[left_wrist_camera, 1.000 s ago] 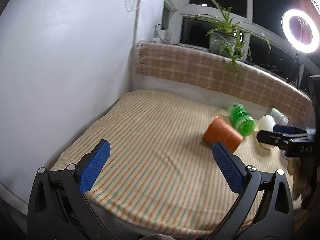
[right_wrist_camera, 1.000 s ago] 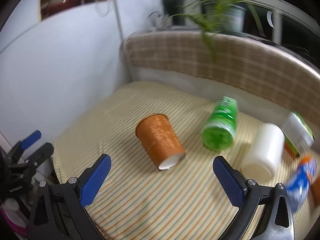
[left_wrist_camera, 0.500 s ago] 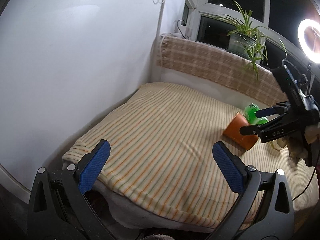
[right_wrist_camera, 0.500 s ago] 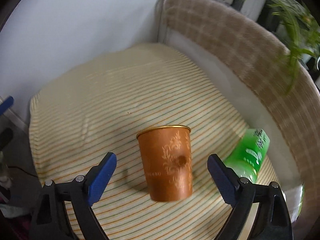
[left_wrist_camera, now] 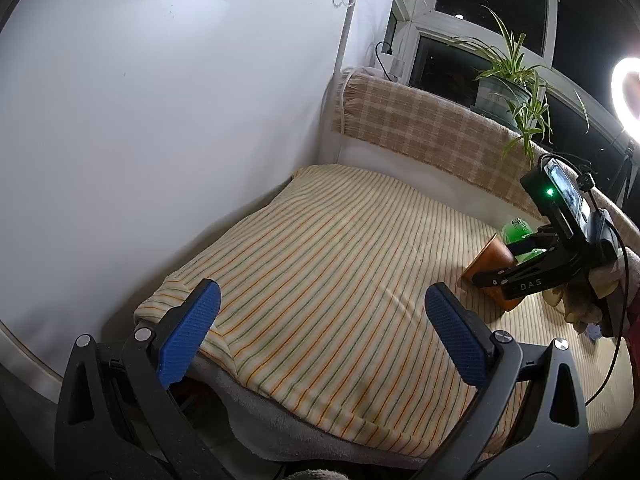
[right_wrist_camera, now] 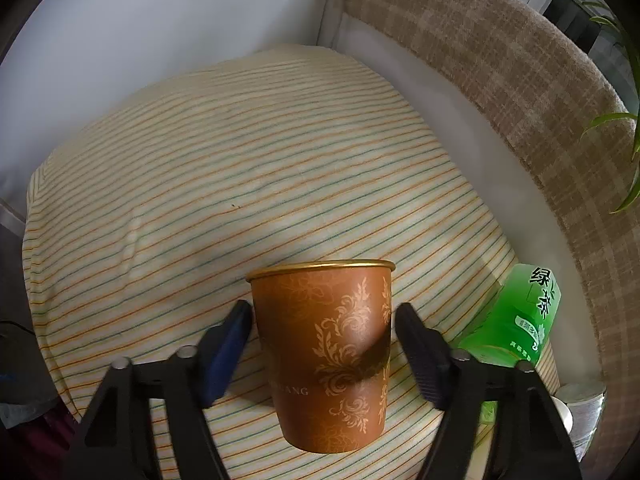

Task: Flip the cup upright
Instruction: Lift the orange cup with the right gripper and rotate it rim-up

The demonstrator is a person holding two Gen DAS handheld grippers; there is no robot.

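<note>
A brown paper cup (right_wrist_camera: 324, 356) with a gold floral print lies on its side on the striped cushion (right_wrist_camera: 224, 168), its rim pointing away from the right wrist camera. My right gripper (right_wrist_camera: 323, 342) straddles the cup, with a finger close beside each side of it; whether the pads touch is unclear. In the left wrist view the cup (left_wrist_camera: 490, 260) lies at the right, partly behind the right gripper (left_wrist_camera: 510, 262). My left gripper (left_wrist_camera: 320, 332) is open and empty above the cushion's near edge, far from the cup.
A green tea bottle (right_wrist_camera: 516, 320) lies just right of the cup, and a white container (right_wrist_camera: 580, 400) lies beyond it. A plaid backrest (right_wrist_camera: 500, 60) runs behind. A white wall (left_wrist_camera: 160, 100) stands at the left. A potted plant (left_wrist_camera: 504, 80) and a ring light (left_wrist_camera: 626, 88) are at the window.
My right gripper has moved in over the cup and its fingers have narrowed around it. My left gripper has drawn back and turned left, away from the cup.
</note>
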